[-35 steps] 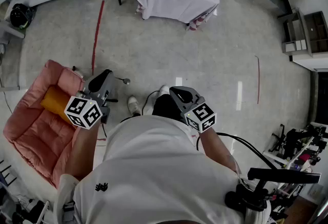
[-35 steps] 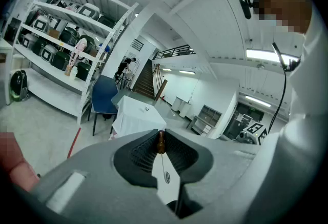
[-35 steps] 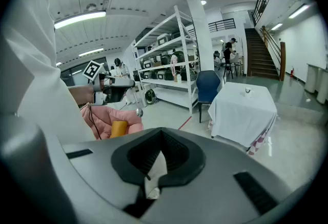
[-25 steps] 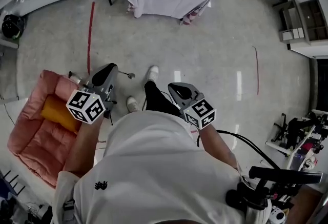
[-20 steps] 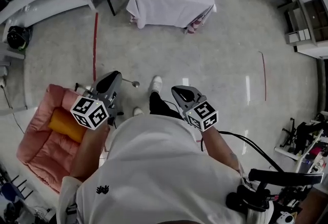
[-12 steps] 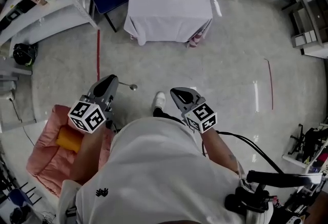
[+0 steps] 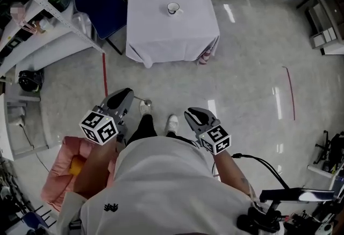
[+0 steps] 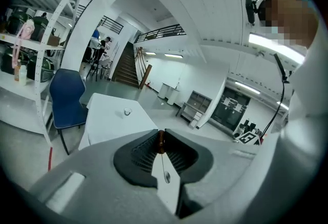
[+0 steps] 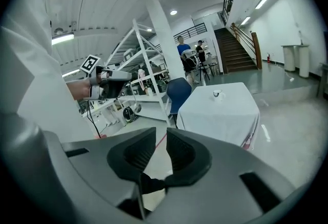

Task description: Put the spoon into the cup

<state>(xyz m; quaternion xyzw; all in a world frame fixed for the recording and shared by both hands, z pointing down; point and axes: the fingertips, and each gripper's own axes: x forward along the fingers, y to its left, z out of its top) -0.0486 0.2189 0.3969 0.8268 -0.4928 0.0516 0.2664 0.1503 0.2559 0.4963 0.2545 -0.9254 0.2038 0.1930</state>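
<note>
The left gripper is seen pinching the spoon by its handle, bowl out toward three o'clock; the right gripper is carried slightly parted, nothing between. Well ahead at twelve o'clock, the cup is seen on the white-clothed table

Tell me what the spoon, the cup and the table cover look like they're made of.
Spoon: probably metal, polished; its small bowl glints grey.
Cup: likely glazed ceramic, white and smooth, though too small to be sure.
Table cover: white cloth, matte; it drapes in soft folds at the corners.
</note>
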